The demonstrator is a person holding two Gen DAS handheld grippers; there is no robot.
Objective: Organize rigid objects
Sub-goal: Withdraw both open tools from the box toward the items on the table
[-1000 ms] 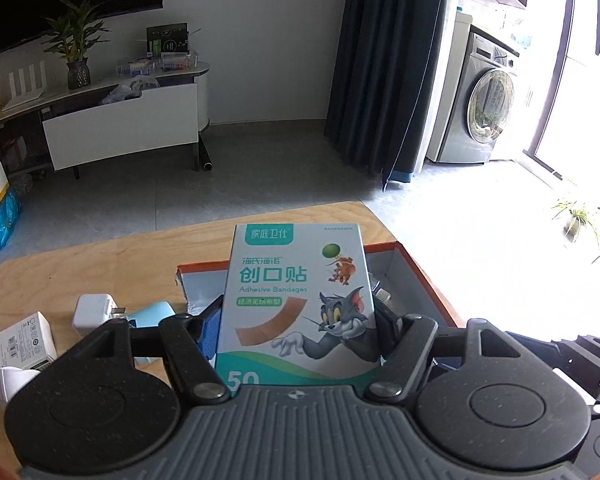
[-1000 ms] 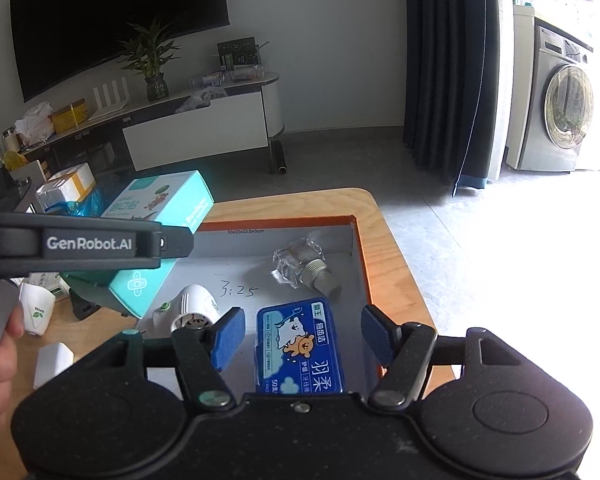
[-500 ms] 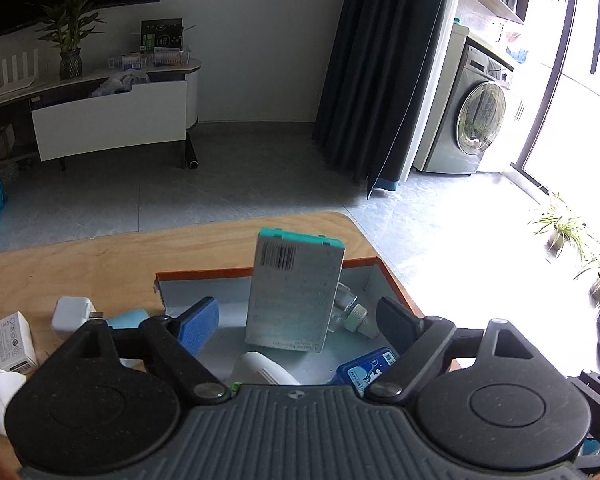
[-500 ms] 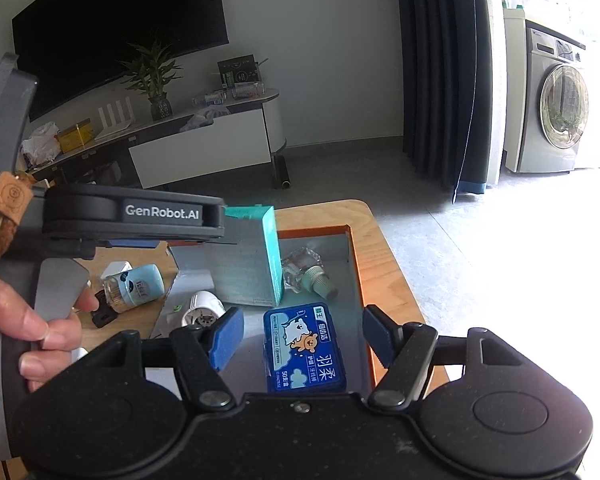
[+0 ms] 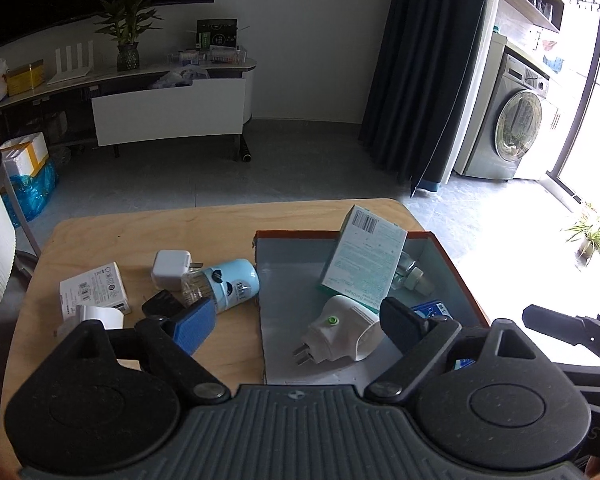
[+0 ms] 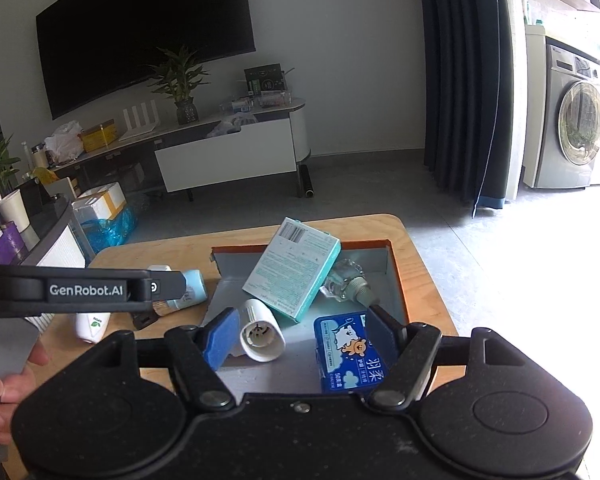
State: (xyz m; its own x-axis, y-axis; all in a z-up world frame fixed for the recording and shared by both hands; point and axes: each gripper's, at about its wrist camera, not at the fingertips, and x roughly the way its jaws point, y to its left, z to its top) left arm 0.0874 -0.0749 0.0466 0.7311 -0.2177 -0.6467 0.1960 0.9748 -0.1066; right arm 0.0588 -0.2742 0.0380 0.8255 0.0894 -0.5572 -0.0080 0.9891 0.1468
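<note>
The teal-and-white cardboard bandage box (image 5: 363,256) sits propped at a slant against the far wall of the shallow grey tray with the orange rim (image 5: 446,258), and that is the worry: nudge it and it could tip flat onto its neighbours or slide over the edge. It leans across a clear plastic bottle with a grey cap (image 6: 346,284), which looks free to roll. Also in the tray: a white plug-in device with a green dot (image 5: 334,334) lying on its side, and a blue printed rectangular pack (image 6: 350,354) at the near edge.

The left gripper (image 5: 296,322) has just been opening, its jaws spread wide with nothing between them. The right gripper (image 6: 300,338) has been opening too, empty, poised above the tray.

Out on the wooden table (image 5: 148,224) a pale blue cylindrical bottle (image 5: 224,284), a white square charger (image 5: 170,268) and a white printed carton (image 5: 94,290) wait, the bottle likely to roll if clipped.
</note>
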